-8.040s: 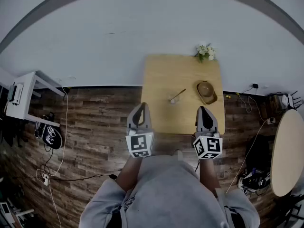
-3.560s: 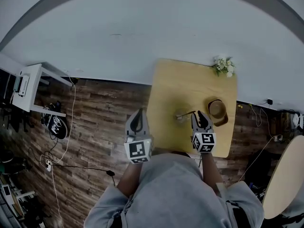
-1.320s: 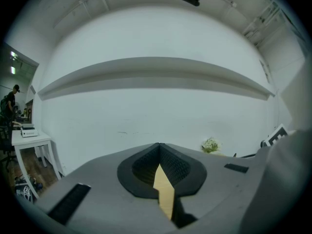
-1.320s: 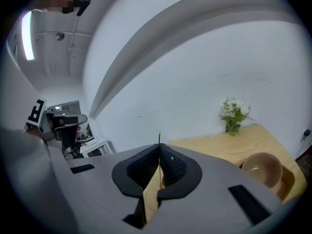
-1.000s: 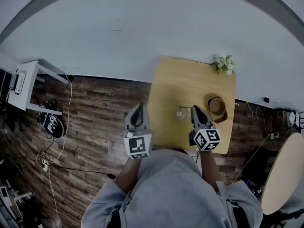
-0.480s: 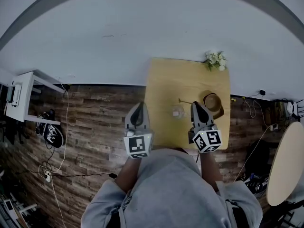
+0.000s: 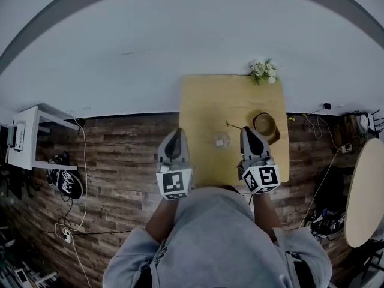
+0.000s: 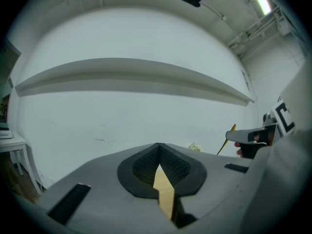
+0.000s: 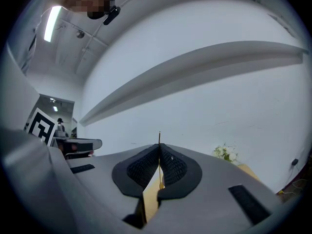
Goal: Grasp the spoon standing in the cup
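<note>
Golden spoon clamped in right hand-held gripper (apart from the cup), left hand-held gripper clenched.

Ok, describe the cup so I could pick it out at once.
Find the light wooden table against the white wall. The cup stands near its middle, left of the brown bowl; it alone is small and see-through.

The person wears a light grey, long-sleeved sweatshirt. The left claw and right claw are grey, with black ribbed pads and white cubes bearing black square markers.
</note>
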`<state>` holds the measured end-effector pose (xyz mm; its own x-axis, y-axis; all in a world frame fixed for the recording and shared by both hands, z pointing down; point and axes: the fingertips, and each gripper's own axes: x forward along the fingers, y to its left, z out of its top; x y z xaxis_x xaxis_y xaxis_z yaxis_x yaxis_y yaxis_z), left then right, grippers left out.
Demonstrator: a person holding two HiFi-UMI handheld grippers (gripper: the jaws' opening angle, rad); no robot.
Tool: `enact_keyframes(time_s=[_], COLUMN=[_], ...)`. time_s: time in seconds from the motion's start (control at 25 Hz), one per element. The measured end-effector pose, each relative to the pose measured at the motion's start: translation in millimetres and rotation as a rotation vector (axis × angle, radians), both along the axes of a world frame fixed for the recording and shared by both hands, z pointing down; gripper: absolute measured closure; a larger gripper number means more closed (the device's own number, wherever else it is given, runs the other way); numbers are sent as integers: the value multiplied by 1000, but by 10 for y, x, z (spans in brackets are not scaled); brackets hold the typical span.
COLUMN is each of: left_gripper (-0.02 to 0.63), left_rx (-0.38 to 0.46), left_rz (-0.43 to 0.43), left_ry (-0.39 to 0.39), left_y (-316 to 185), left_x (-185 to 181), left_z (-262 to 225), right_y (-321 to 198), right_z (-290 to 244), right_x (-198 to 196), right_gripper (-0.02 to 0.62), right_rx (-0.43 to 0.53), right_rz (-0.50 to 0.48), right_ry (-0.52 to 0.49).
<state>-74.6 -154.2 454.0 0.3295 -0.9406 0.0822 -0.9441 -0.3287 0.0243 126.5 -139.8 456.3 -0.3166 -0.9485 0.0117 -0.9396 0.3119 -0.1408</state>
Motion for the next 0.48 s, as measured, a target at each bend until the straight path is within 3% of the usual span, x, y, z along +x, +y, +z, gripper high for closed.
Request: enact_keyframes(time_s=[0.48], left_gripper=[604], left_rx=[8], left_rz=[26], left_ry=[5], left_y=[-16], left_x=[62], left_z=[-25], right_y=[30], right_z=[-102], right_x=[18], right_gripper=[594], right_rx=[28], right_rz=[19], right_ry=[10])
